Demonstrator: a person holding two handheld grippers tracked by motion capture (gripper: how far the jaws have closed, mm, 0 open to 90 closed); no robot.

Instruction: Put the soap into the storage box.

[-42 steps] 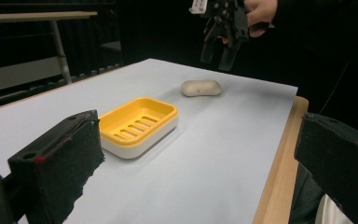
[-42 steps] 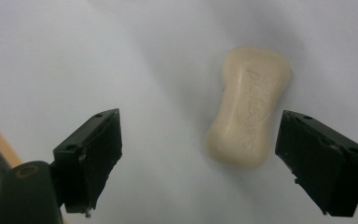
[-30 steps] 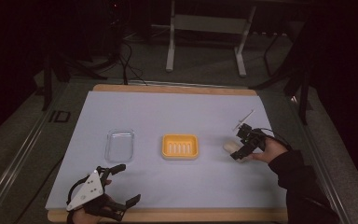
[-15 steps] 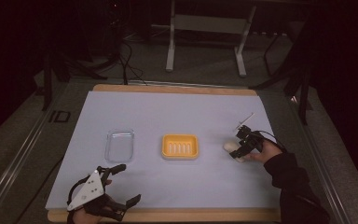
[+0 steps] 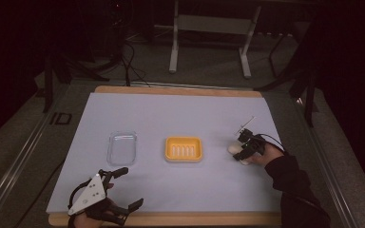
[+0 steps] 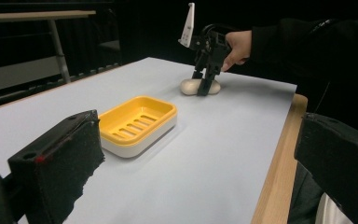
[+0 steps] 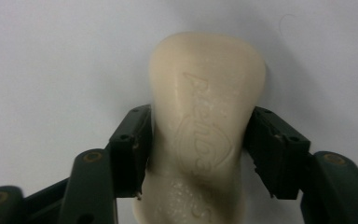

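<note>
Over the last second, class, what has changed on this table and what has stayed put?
The right hand-held gripper has come down over the cream soap bar, and its jaws have just been closing, now pressing the bar's two sides. The bar lies on the table where it was. The left hand-held gripper stayed open near the front edge; the yellow soap dish and clear lid did not move.

bare mat between the soap (image 5: 235,151) and the orange dish (image 5: 184,149), clear lid (image 5: 122,147) farther left, nothing standing between them
</note>
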